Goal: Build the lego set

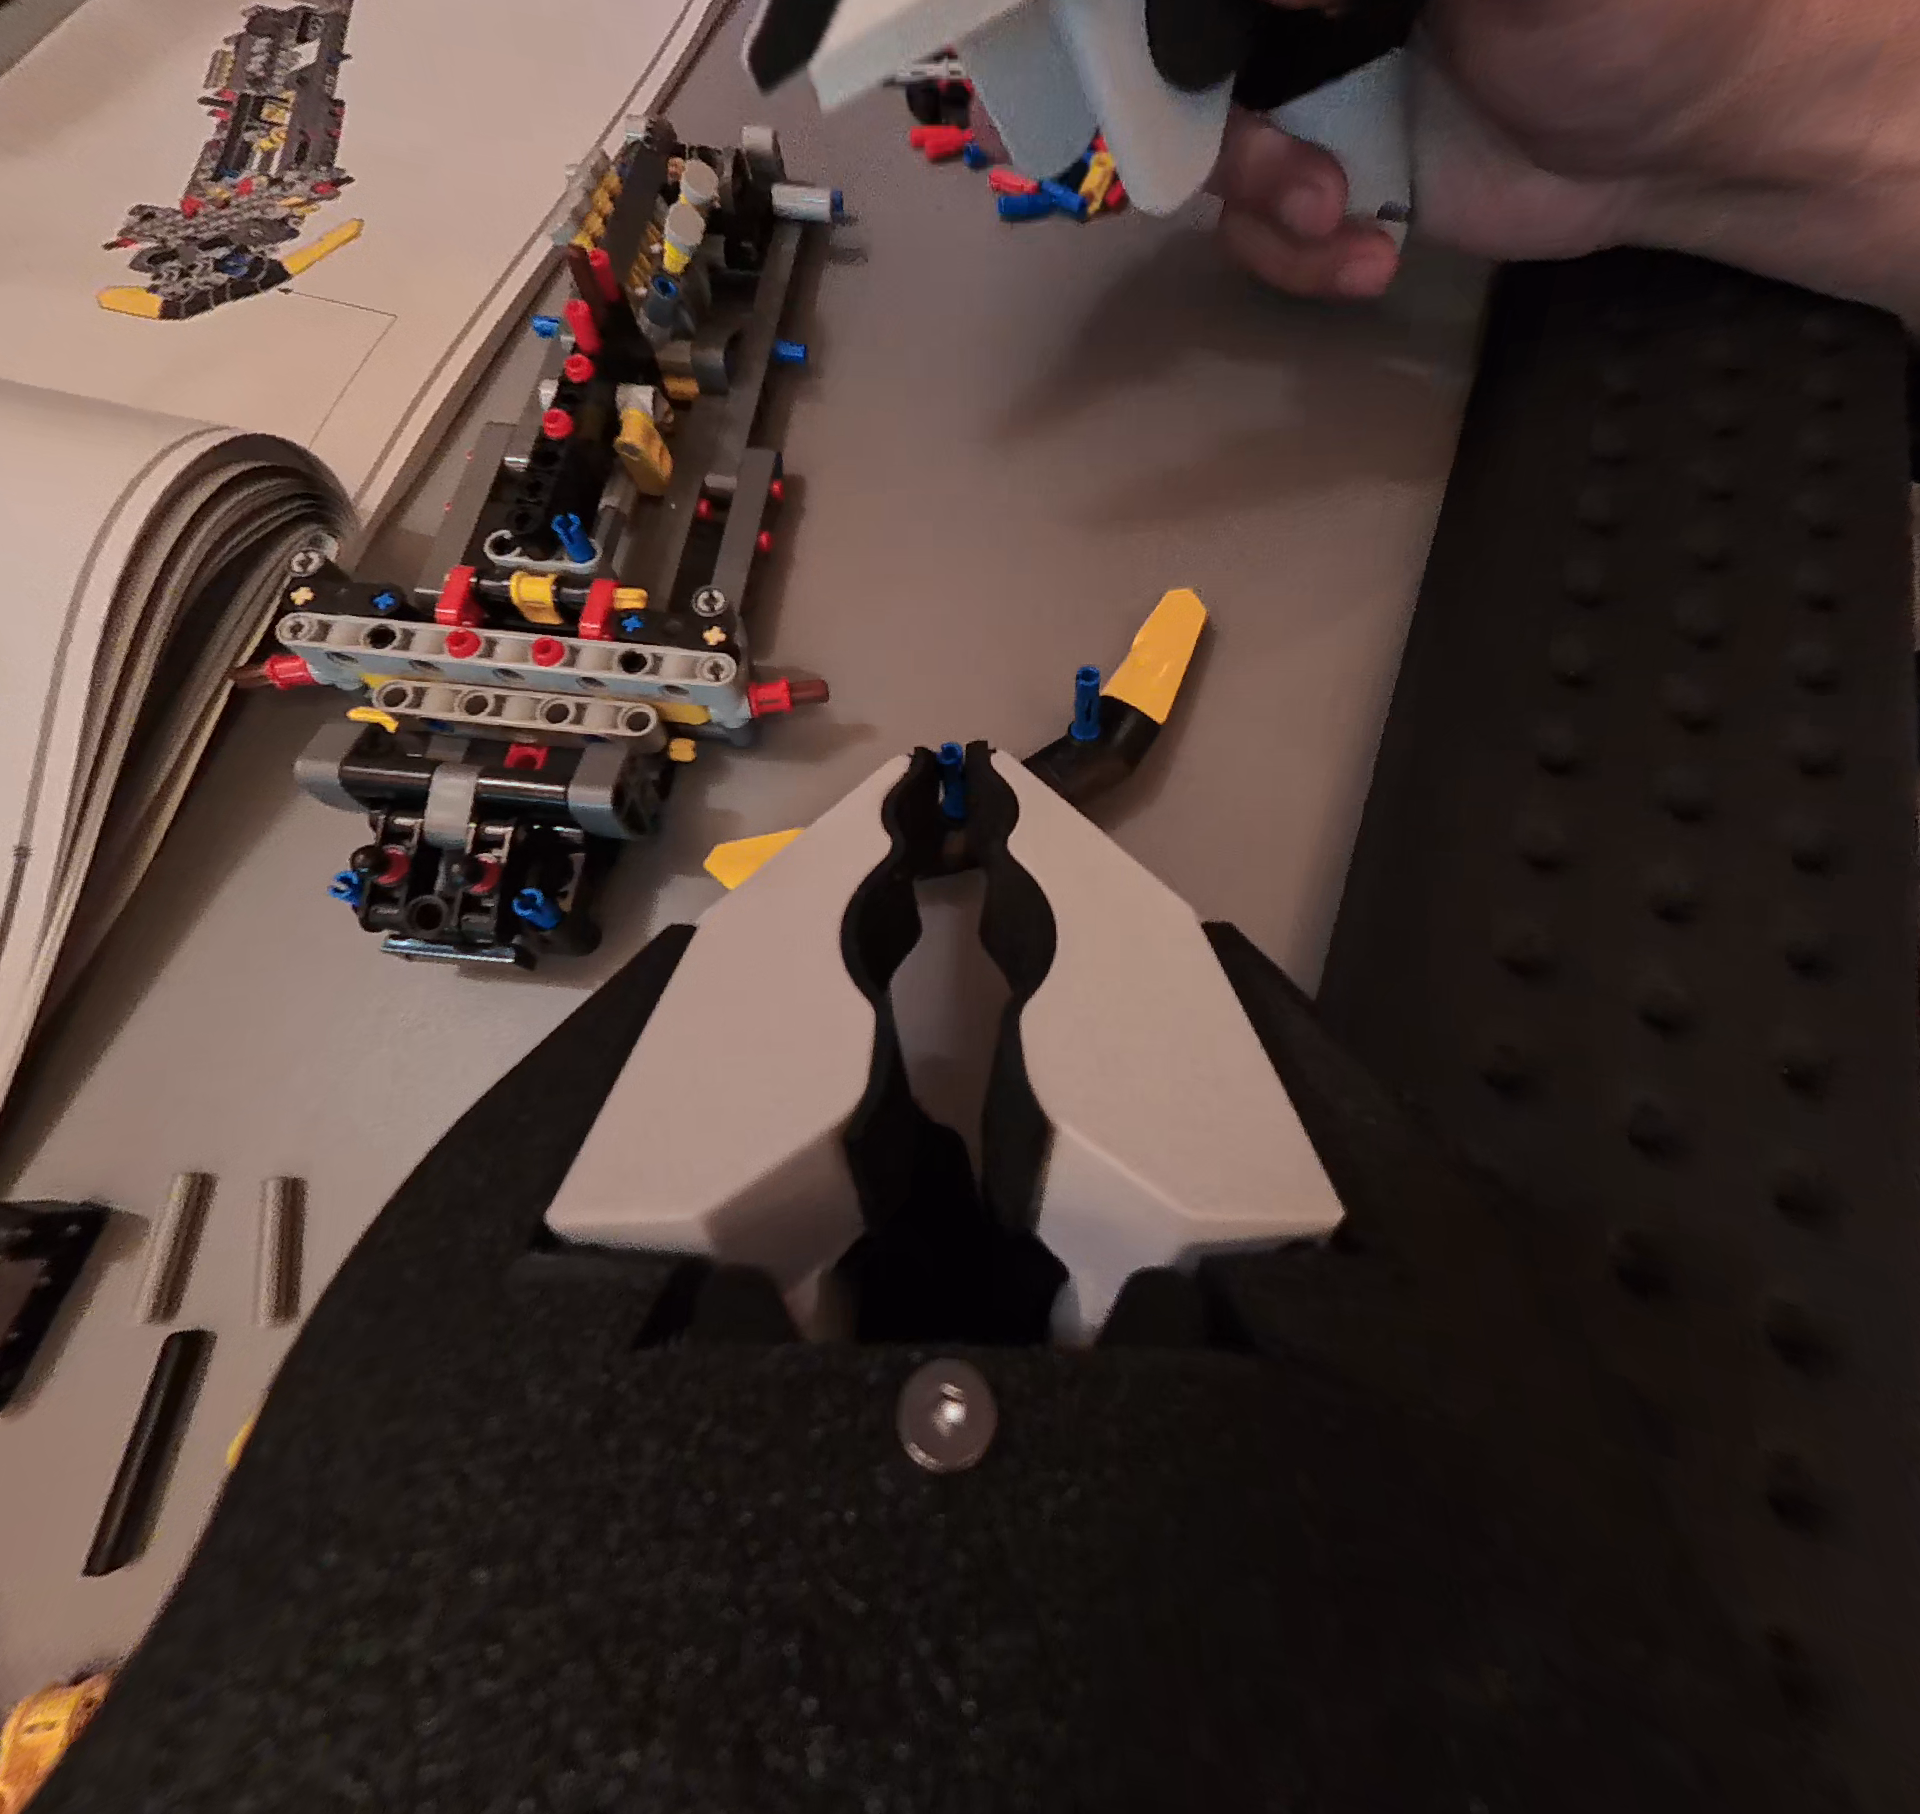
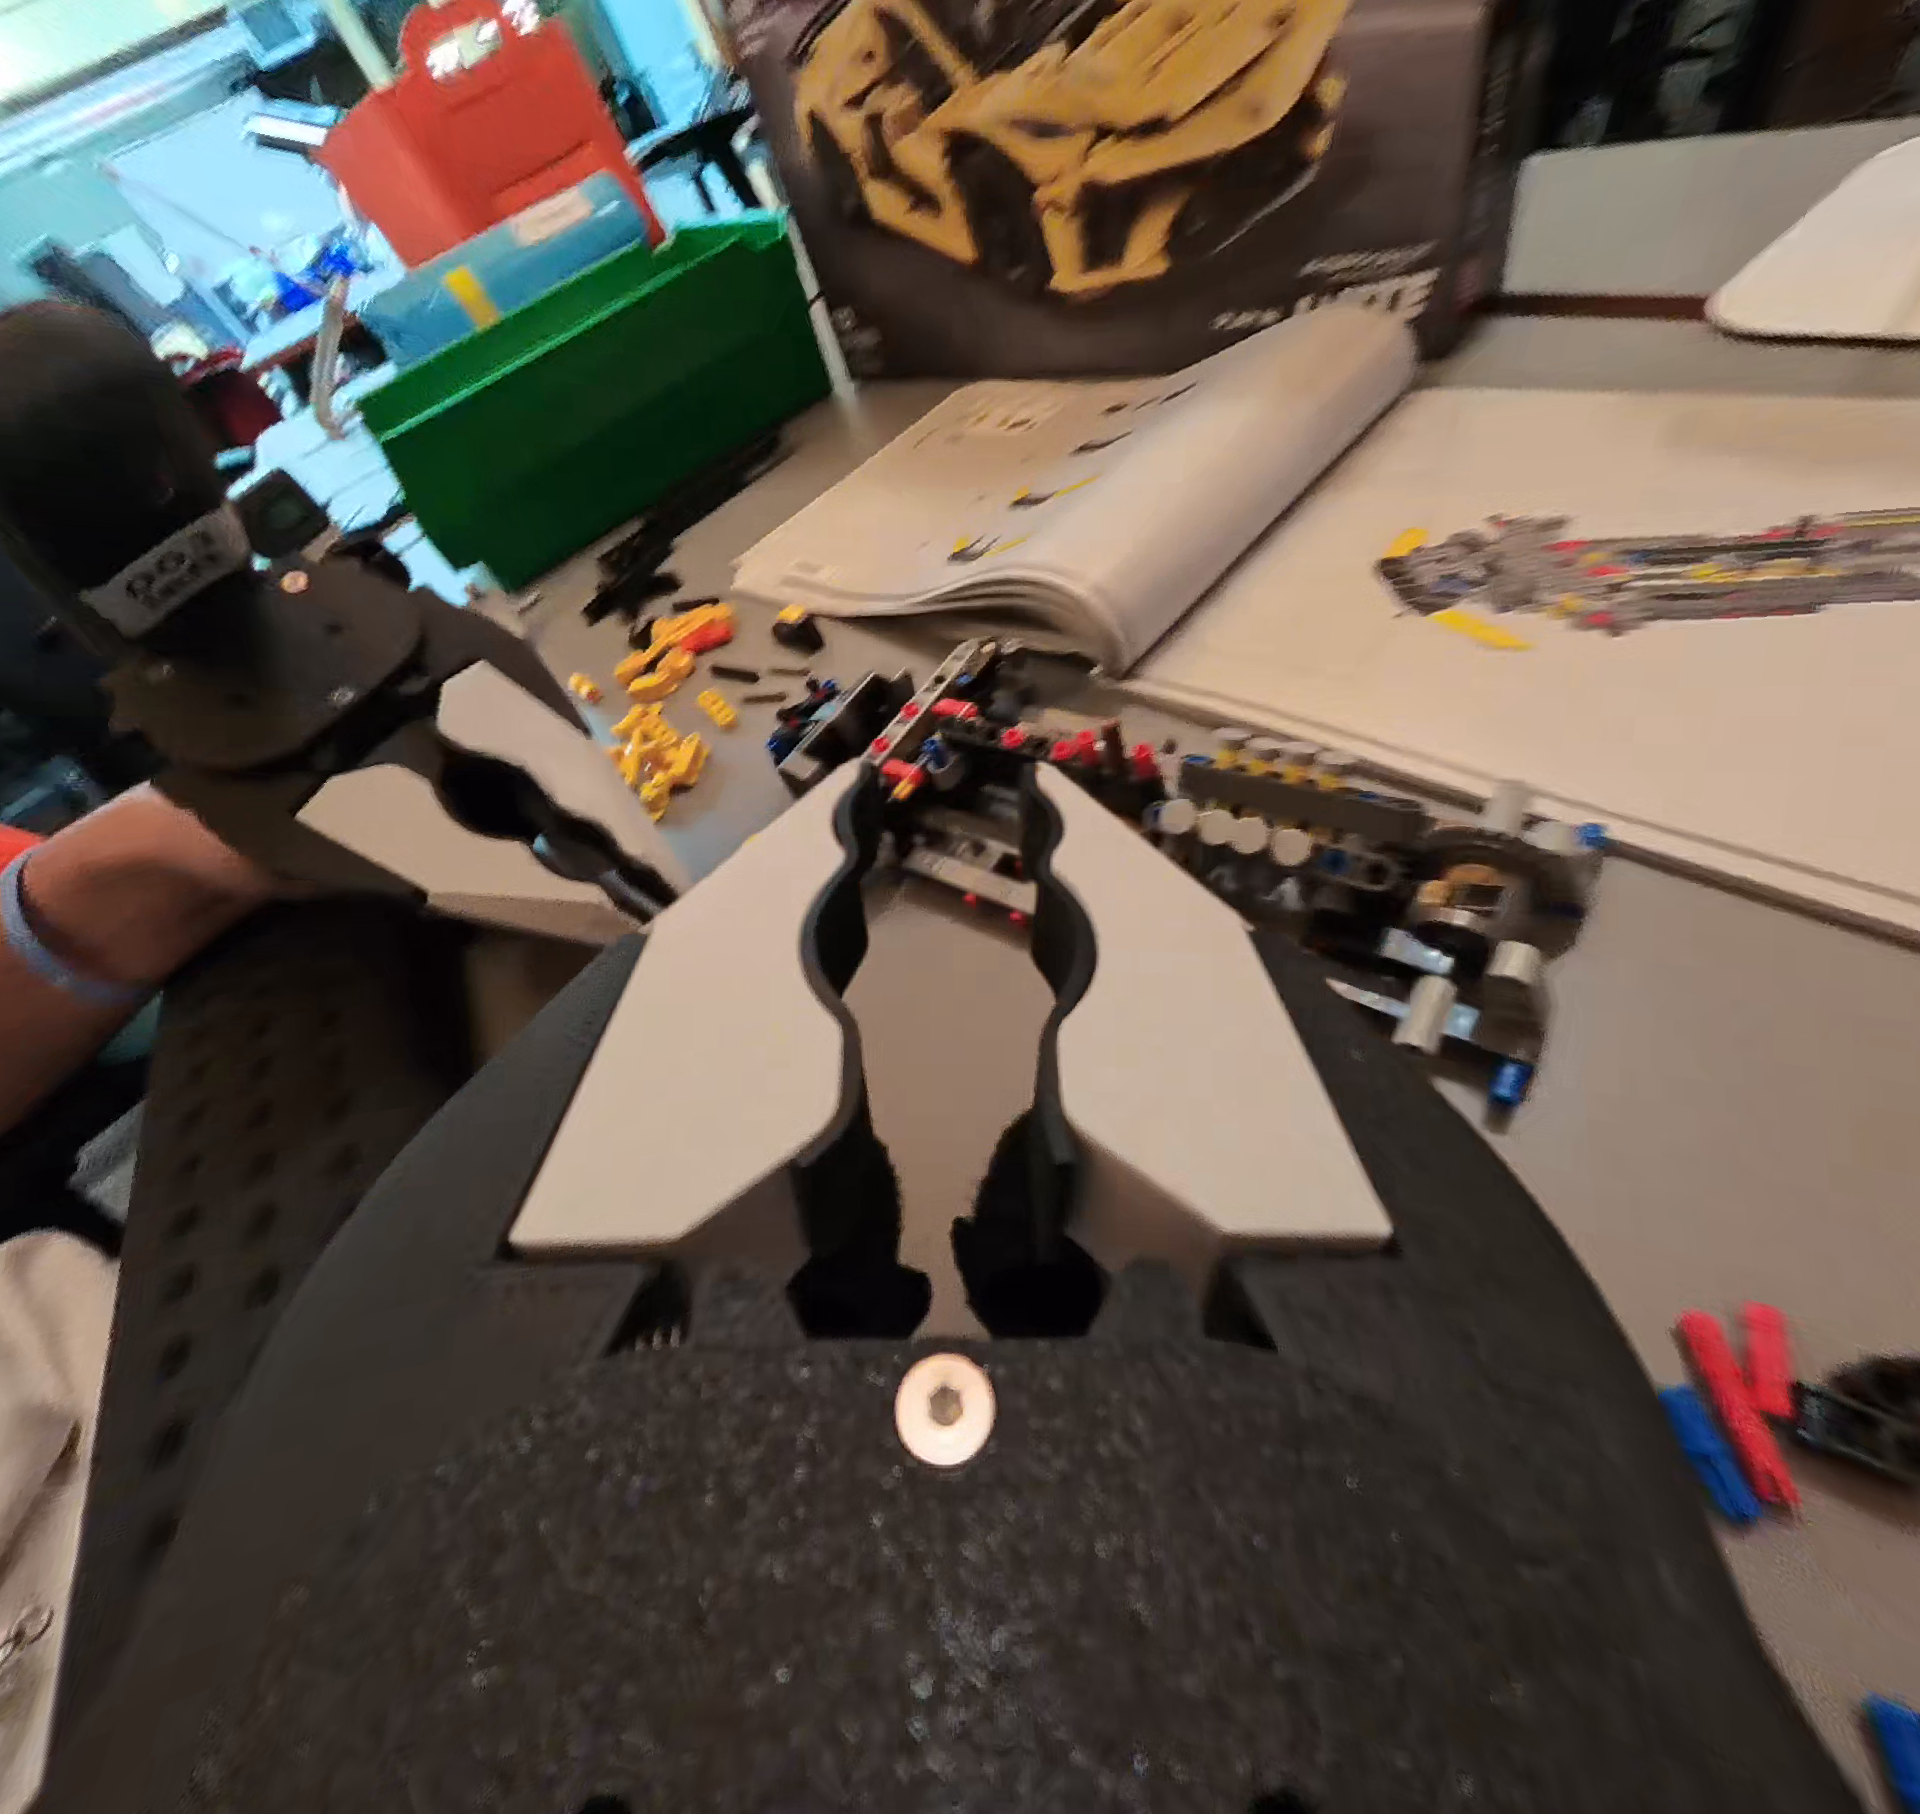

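My left gripper (image 1: pixel 951 762) is pinched on a blue pin (image 1: pixel 952 777), held upright by its lower half between the tips. Just beyond the tips lies the yellow-and-black panel (image 1: pixel 1127 699), a second blue pin (image 1: pixel 1086 699) already standing in its black end. My right gripper (image 2: pixel 945 798) stands half open and holds nothing; through its gap I see the chassis (image 2: pixel 1247 829), which it hovers over.

The chassis (image 1: pixel 540 621) lies to the left of the panel, near it but apart, with the manual (image 1: pixel 364 206) on its far side and loose pins (image 1: pixel 1039 185) well beyond the panel.

The grip on the pin looks shallow. I judge that pushing it off-axis into the panel could make it twist or pop out, and the loose panel could skid across the table (image 1: pixel 1143 434) since nothing steadies it.
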Tool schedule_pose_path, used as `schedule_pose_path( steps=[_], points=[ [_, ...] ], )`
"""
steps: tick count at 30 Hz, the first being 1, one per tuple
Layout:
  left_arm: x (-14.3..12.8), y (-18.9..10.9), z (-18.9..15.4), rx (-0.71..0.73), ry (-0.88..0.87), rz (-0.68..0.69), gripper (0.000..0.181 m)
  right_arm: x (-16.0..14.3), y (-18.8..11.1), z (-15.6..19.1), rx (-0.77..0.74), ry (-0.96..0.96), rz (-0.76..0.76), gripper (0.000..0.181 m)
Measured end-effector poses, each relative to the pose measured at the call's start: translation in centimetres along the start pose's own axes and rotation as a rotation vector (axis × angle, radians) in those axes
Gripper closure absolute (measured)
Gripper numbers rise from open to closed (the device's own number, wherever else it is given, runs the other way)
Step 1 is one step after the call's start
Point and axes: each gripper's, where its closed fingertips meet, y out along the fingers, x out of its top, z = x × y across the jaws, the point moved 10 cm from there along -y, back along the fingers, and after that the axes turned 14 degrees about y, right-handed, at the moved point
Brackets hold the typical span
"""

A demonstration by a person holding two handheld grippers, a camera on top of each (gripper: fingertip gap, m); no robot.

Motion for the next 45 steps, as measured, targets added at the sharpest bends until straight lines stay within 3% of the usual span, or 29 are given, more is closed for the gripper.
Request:
schedule_pose_path(
  steps=[5, 12, 20, 26, 34, 37, 41, 45],
  points=[
    [-0.1, 0.0, 0.2, -0.014, -0.024, -0.002, 0.178, 0.1, -0.1, -0.6, -0.019, 0.052, -0.005, 0.157],
    [-0.5, -0.1, 0.3, 0.010, 0.003, 0.039, 0.178, -0.8, 0.9, 0.0, -0.037, -0.034, 0.096, 0.160],
    [-1.9, -2.3, 0.8, -0.048, 0.060, 0.064, 0.178, -2.3, 2.2, 1.5, -0.036, -0.165, 0.236, 0.163],
    [-3.2, -3.7, 1.9, 0.014, 0.098, 0.108, 0.178, -3.3, 3.1, 2.2, -0.055, -0.238, 0.316, 0.162],
    [-4.0, -4.0, 2.4, 0.029, 0.104, 0.134, 0.177, -3.7, 3.4, 3.3, -0.035, -0.256, 0.319, 0.161],
    [-3.7, -3.7, 2.7, 0.028, 0.110, 0.135, 0.177, -4.0, 4.3, 4.9, 0.029, -0.252, 0.318, 0.161],
    [-3.3, -3.4, 4.0, 0.084, 0.085, 0.151, 0.170, -4.0, 6.0, 5.8, 0.016, -0.258, 0.301, 0.161],
    [-2.9, -4.3, 5.5, 0.047, 0.012, 0.110, 0.163, -2.8, 7.1, 6.2, 0.021, -0.216, 0.246, 0.161]
  ],
)
